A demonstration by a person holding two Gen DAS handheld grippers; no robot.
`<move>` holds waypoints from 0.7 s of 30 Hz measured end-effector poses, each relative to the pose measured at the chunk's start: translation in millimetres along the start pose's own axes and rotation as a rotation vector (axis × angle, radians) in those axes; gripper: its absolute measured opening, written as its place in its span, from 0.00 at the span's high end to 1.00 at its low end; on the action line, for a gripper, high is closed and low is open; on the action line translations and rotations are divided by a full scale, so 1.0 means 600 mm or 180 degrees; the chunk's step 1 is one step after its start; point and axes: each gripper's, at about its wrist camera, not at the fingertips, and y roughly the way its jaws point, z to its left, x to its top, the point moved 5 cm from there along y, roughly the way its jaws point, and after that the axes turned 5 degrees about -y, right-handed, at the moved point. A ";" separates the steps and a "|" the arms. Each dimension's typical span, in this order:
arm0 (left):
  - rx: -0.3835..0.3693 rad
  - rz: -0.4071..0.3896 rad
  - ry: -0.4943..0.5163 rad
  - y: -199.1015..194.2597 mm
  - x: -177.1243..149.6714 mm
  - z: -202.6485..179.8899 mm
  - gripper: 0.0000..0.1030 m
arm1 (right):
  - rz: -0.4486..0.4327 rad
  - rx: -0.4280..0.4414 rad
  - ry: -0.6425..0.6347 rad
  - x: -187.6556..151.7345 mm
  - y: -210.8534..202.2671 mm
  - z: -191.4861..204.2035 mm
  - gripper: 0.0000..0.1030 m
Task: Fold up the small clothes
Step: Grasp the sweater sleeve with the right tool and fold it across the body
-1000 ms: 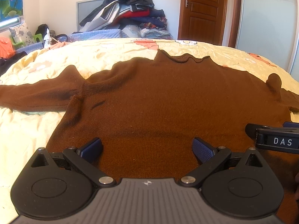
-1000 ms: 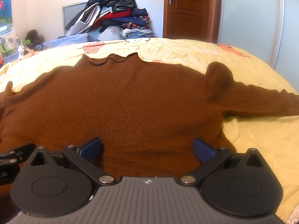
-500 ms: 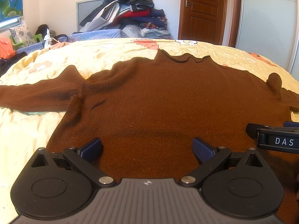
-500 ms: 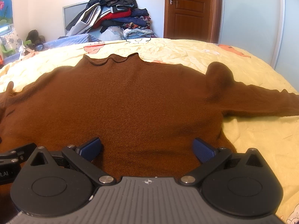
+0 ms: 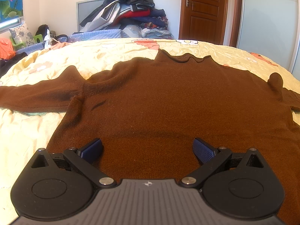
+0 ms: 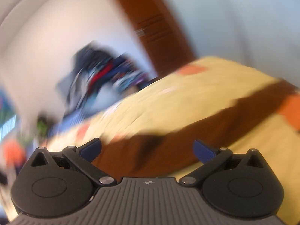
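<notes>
A heap of clothes [image 5: 129,13] sits top centre behind the yellow bedspread [image 5: 105,54], where the brown sweater [image 5: 168,103] lies flat mid-frame, nothing between the spread fingers of the left gripper [image 5: 147,148] or the right gripper [image 6: 147,150], whose tilted view is badly blurred.

Left gripper [image 5: 147,150] sits level, jaws spread wide, blue pads [image 5: 203,151] angled outward to either side, nothing between them. Brown knit lies below and ahead of the gap, and whether the fingertips touch it can't be told. Right gripper [image 6: 147,150] is rolled hard to one side, its view smeared with blur; jaws just as wide, blue pads [image 6: 90,150] apart, nothing clamped between them.
</notes>
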 end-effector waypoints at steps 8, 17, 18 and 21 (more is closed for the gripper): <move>0.0002 0.0000 0.0001 0.000 0.000 0.001 0.00 | -0.0166 -0.0599 0.1668 0.072 0.017 -0.304 0.11; 0.0004 0.0001 0.0002 0.000 0.000 0.001 0.00 | -0.0152 -0.0636 0.1655 0.054 0.071 -0.332 0.36; 0.0004 0.0000 0.0002 0.000 -0.001 0.001 0.00 | -0.0151 -0.0648 0.1642 0.057 0.076 -0.335 0.41; 0.0004 0.0000 0.0001 0.000 -0.001 0.001 0.00 | -0.0109 -0.0727 0.1591 0.068 0.087 -0.356 0.70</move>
